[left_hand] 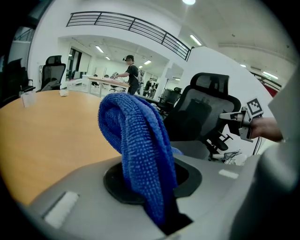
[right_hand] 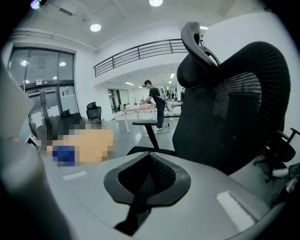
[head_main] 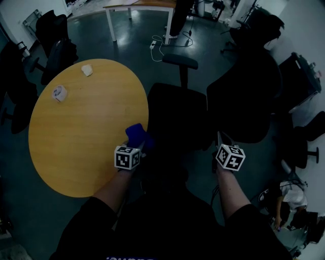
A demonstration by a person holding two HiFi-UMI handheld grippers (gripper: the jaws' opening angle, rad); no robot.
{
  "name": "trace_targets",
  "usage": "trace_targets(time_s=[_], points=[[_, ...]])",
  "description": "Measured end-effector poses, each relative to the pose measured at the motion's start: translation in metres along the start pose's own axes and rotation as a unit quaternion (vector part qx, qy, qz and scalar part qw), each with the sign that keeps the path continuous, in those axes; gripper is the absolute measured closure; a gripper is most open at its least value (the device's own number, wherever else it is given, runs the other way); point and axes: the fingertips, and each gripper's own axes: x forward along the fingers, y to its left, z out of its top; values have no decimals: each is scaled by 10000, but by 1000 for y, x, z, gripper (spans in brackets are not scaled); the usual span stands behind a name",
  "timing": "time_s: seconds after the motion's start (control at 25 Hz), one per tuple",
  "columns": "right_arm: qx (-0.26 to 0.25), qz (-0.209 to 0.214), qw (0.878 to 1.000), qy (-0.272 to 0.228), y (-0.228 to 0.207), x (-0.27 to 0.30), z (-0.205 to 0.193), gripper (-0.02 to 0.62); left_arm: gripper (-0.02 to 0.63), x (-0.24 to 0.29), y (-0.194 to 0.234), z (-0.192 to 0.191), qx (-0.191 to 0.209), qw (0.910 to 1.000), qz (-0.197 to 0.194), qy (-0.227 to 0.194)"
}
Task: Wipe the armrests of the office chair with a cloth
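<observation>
Here the left tongs are clamped shut on a blue cloth, which bunches up out of the jaws and hangs folded over them. In the head view the cloth sits just off the edge of the round wooden desk, beside the black seat of the office chair. I cannot tell whether it touches either one.

The right tongs hold nothing. Their 2 jaws are drawn together to a point, aimed at the chair from its other side. The mesh backrest fills the right of the right gripper view, with the headrest above it. 1 armrest stands on its post at the far side of the seat, well apart from both tongs. Neither the cloth nor a jaw touches it.

On the far part of the desk lie 2 small pale things, well apart from the cloth. 1 is a small white cup-like container; what it holds cannot be made out. The other is a crumpled white lump.

Further black chairs stand around the desk. In the background a person bends over a long white table.
</observation>
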Motion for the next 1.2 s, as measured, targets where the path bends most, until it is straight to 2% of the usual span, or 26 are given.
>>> trace_targets(time_s=[0.2, 0.48, 0.72, 1.0, 1.2], points=[[-45, -23, 10000, 0, 14, -14, -3, 591, 499, -17, 16, -11, -90, 9999, 90, 39], [-28, 129, 9999, -81, 18, -12, 1, 591, 499, -35, -1, -8, 169, 9998, 63, -21], [-12, 497, 9986, -189, 20, -5, 11, 591, 499, -16, -69, 11, 563, 9980, -279, -87], [107, 778, 9968, -123, -1, -1, 0, 591, 499, 27, -184, 21, 1106, 9885, -1034, 4], [135, 945, 9954, -116, -8, 1, -3, 591, 499, 60, -223, 12, 1244, 9843, -1232, 202]])
